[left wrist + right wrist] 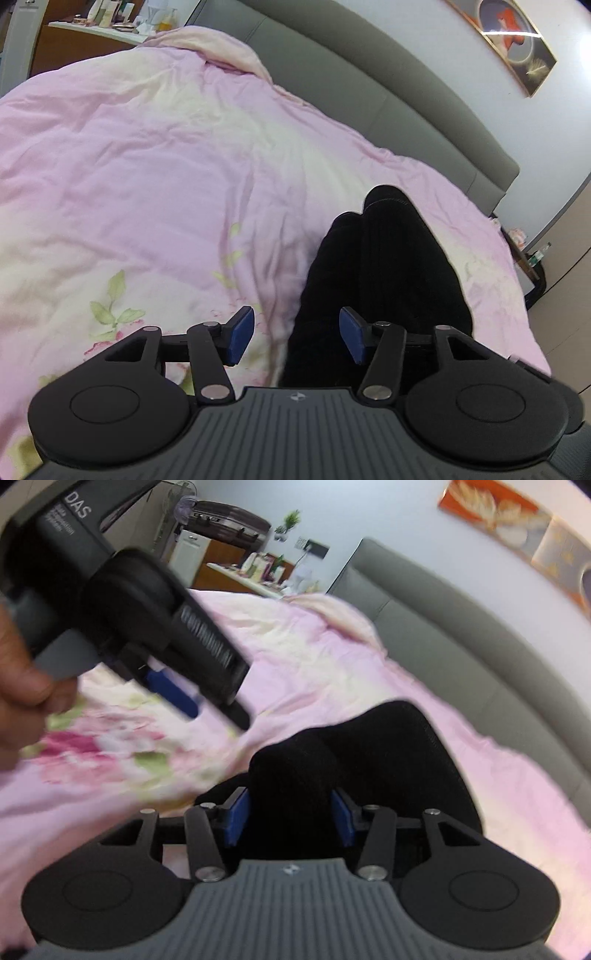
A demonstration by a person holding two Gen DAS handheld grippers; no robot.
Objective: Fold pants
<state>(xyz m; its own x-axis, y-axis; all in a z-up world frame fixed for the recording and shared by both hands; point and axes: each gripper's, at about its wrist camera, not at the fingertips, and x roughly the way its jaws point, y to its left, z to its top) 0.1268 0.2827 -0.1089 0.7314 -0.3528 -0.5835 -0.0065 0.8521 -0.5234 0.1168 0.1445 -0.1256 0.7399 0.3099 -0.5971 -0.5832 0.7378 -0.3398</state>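
Black pants (380, 277) lie bunched on a pink floral duvet (166, 166). In the left wrist view my left gripper (297, 334) is open above the duvet, its right pad over the pants' near edge, nothing between the blue pads. In the right wrist view my right gripper (290, 821) has a thick wad of the black pants (369, 753) between its blue pads, which stand wide apart against the fabric. The left gripper also shows in the right wrist view (177, 698), blurred, held in a hand at upper left.
A grey padded headboard (388, 92) runs along the far side of the bed. A cluttered side table (103, 26) stands at the far left, a low stand with bottles (532, 258) at the right. Pictures hang on the wall (517, 40).
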